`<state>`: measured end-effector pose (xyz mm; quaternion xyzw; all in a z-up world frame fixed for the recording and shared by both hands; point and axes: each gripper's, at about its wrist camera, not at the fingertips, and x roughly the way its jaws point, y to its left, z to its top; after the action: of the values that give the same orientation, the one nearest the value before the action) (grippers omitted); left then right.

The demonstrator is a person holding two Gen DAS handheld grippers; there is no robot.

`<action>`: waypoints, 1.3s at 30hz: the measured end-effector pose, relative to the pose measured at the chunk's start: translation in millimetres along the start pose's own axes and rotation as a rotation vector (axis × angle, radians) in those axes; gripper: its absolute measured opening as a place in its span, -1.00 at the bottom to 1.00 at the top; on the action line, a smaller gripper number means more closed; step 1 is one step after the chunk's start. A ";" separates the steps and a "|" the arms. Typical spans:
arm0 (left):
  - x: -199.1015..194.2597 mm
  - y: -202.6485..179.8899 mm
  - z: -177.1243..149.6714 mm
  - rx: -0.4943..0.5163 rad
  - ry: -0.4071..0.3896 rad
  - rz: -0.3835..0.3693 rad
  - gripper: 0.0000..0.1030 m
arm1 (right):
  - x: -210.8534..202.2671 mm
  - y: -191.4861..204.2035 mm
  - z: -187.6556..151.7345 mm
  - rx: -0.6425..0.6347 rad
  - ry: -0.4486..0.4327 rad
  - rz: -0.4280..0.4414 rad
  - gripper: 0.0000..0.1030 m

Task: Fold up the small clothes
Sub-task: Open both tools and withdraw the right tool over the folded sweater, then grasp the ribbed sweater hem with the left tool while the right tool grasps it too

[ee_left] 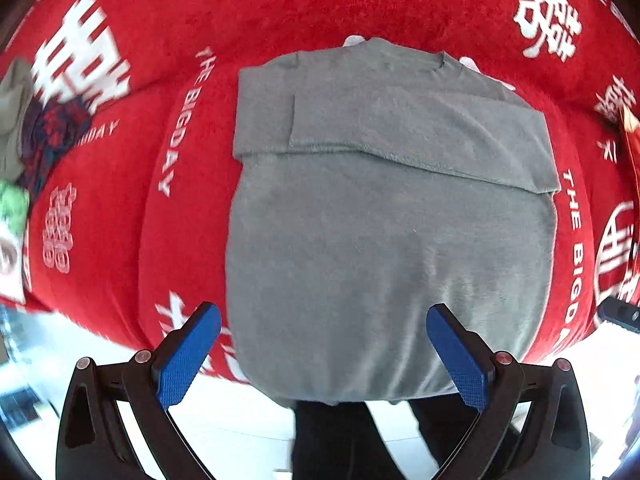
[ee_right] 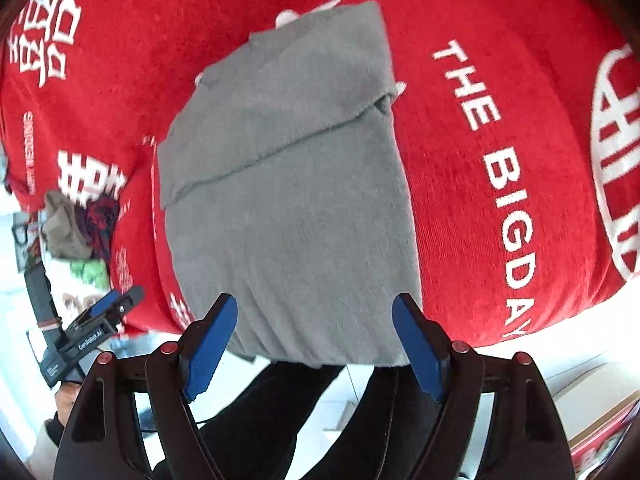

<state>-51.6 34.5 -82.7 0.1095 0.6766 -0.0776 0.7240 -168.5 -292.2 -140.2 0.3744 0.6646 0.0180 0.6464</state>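
Grey sweater (ee_left: 384, 240) lies flat on red cloth (ee_left: 280, 8) with white lettering, sleeves folded across chest, hem hanging over near table edge. Left gripper (ee_left: 324, 354) at 6 o'clock of sweater, fingers spread wide, holding nothing. Right gripper (ee_right: 316, 346) likewise over hem, fingers apart, empty. Pile of small clothes (ee_left: 36, 128) at 9 o'clock, well apart.

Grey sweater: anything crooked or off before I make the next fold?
Mostly tidy. The grey sweater lies on the red blanket, sleeves folded across the chest. The sleeve edge slants, and its hem overhangs the near edge. Both hand-held grippers are open and empty.
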 end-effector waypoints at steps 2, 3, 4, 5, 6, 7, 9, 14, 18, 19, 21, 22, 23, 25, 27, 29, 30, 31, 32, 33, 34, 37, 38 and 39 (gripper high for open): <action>0.6 -0.7 -13.6 -0.054 0.009 -0.006 1.00 | 4.6 -2.4 1.2 -0.035 0.037 0.001 0.60; 0.9 0.4 -22.1 -0.080 0.015 -0.005 1.00 | 6.2 -3.3 1.3 -0.045 0.046 0.002 0.60; 1.3 1.5 -28.3 -0.092 0.020 -0.005 1.00 | 8.3 -4.3 0.9 -0.055 0.057 0.002 0.60; 2.2 3.7 -36.0 -0.107 0.031 -0.003 1.00 | 10.8 -5.8 -0.1 -0.063 0.067 0.000 0.60; 4.0 6.0 -43.7 -0.116 0.042 0.003 1.00 | 12.7 -6.1 -1.0 -0.064 0.072 0.003 0.60; 5.4 7.5 -47.8 -0.119 0.047 0.007 1.00 | 15.0 -7.3 -2.5 -0.061 0.080 0.012 0.60; 10.8 14.2 -57.4 -0.132 0.067 0.025 1.00 | 20.8 -9.4 -7.5 -0.048 0.095 0.031 0.60; 25.8 34.9 -72.8 -0.162 0.090 0.005 1.00 | 36.7 -11.7 -29.9 -0.038 0.116 0.044 0.60; 46.9 46.2 -88.0 -0.128 0.093 -0.019 1.00 | 54.0 -12.2 -48.6 -0.044 0.117 0.027 0.60; 52.5 49.4 -93.2 -0.124 0.095 -0.019 1.00 | 59.4 -12.9 -54.2 -0.041 0.119 0.024 0.60; 65.8 56.9 -105.2 -0.121 0.096 -0.039 1.00 | 72.3 -16.8 -65.5 -0.037 0.128 0.025 0.60; 70.5 58.7 -109.7 -0.120 0.099 -0.043 1.00 | 82.4 -19.0 -73.3 -0.038 0.138 0.022 0.60; 76.9 62.4 -115.3 -0.121 0.099 -0.049 1.00 | 88.6 -22.1 -77.1 -0.040 0.145 0.017 0.60; 88.1 68.4 -124.3 -0.128 0.100 -0.070 1.00 | 105.1 -27.7 -87.2 -0.040 0.161 -0.003 0.60; 102.0 73.3 -132.4 -0.133 0.104 -0.093 1.00 | 122.3 -34.7 -96.8 -0.037 0.172 -0.013 0.60; 117.4 76.5 -139.3 -0.131 0.108 -0.113 1.00 | 141.1 -43.1 -104.5 -0.036 0.186 -0.026 0.60; 124.1 77.4 -141.8 -0.131 0.110 -0.118 1.00 | 146.7 -45.9 -106.3 -0.036 0.189 -0.027 0.60; 130.3 78.0 -143.7 -0.133 0.109 -0.128 1.00 | 155.9 -50.1 -109.2 -0.038 0.193 -0.025 0.60; 137.1 79.0 -146.0 -0.138 0.105 -0.143 1.00 | 160.6 -53.3 -110.3 -0.042 0.194 -0.027 0.60; 143.9 79.8 -147.8 -0.142 0.104 -0.152 1.00 | 166.4 -57.4 -111.8 -0.048 0.194 -0.031 0.60; 149.2 80.2 -149.4 -0.147 0.103 -0.160 1.00 | 171.4 -60.9 -113.3 -0.054 0.193 -0.034 0.60; 158.5 80.1 -152.0 -0.164 0.098 -0.179 1.00 | 185.3 -65.3 -114.5 -0.066 0.181 -0.010 0.60; 160.6 81.4 -152.9 -0.171 0.091 -0.188 1.00 | 187.6 -65.6 -114.4 -0.071 0.176 -0.001 0.60; 162.6 82.0 -153.7 -0.176 0.088 -0.197 1.00 | 189.2 -67.4 -114.0 -0.079 0.171 0.010 0.60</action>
<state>-166.4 159.9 -249.7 -0.0180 0.7193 -0.0838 0.6894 -278.1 -189.6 -315.8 0.3492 0.7142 0.0790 0.6015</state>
